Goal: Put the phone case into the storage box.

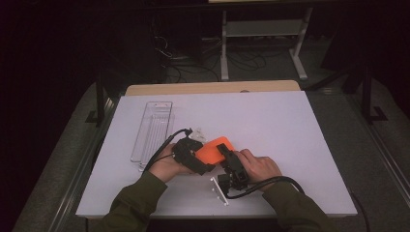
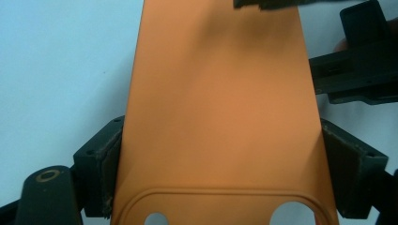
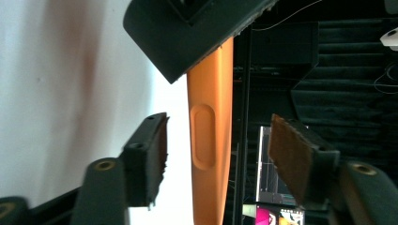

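Flat orange silicone phone case (image 1: 216, 148) with rounded corners, held just above the white table top (image 1: 290, 145) near its front middle, tilted between both hands. Seen broad-side in the left gripper view (image 2: 220, 117), with a raised oval outline and two round holes at the near end; seen edge-on in the right gripper view (image 3: 211, 154), with a pressed oval button shape on the thin side.

Left gripper (image 2: 220, 180) clamped on the case, both pads pressed flat against its long edges. Right gripper (image 3: 218, 157) straddling the case's edge, pads still clear of it on either side, gaps visible; nothing pinched.

Further out: a thin white rectangular frame piece (image 1: 219, 190) lying on the table just in front of the right hand (image 1: 258, 164); a clear plastic oblong tray (image 1: 152, 129) well to the left, near the table's left edge; olive-green sleeves (image 1: 138, 198) at the bottom.
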Available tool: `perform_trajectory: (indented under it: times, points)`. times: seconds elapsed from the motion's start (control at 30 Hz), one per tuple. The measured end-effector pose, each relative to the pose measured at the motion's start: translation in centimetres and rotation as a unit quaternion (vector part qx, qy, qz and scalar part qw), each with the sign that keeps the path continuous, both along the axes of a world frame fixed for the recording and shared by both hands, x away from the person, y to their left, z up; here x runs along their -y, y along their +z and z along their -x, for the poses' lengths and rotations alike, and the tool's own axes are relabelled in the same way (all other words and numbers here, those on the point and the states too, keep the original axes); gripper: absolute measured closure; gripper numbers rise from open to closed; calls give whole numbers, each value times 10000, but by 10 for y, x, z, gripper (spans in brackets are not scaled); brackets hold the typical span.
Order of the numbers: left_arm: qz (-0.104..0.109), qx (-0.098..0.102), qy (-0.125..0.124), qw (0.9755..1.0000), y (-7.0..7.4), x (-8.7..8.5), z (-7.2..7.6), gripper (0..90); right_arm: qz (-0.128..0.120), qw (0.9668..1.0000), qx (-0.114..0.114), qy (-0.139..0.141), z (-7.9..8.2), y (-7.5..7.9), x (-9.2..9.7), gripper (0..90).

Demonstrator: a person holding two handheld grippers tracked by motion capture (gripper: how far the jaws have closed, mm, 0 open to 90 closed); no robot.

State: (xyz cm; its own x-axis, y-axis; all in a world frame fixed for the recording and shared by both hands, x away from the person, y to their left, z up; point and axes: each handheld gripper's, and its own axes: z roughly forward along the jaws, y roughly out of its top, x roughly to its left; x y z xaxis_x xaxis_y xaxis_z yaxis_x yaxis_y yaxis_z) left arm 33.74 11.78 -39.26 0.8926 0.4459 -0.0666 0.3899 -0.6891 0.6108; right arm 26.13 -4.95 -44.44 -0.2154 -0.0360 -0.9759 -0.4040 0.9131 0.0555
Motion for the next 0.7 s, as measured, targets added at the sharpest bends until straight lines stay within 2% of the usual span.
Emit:
perform_trajectory:
  times: [0.07, 0.13, 0.27, 0.5, 0.53, 0.7]
  points:
    - [65, -12, 55, 10000, -1, 1, 1, 155, -12, 10000, -25, 5, 1, 0, 0, 415]
    - [-11, 6, -7, 10000, 0, 0, 0, 155, -3, 10000, -54, 36, 1, 0, -1, 440]
    - [-13, 8, -9, 10000, 0, 0, 0, 155, -10, 10000, -65, 68, 2, -1, -2, 480]
    - [-26, 20, -8, 10000, 0, -1, 0, 155, -69, 9998, 24, 180, 4, 0, -2, 561]
    - [67, -1, 68, 10000, -1, 1, 1, 155, -77, 9998, 15, 192, 5, 0, -2, 566]
    - [-58, 12, -29, 10000, 0, -1, -1, 155, -88, 9997, 13, 225, 6, -1, -2, 597]
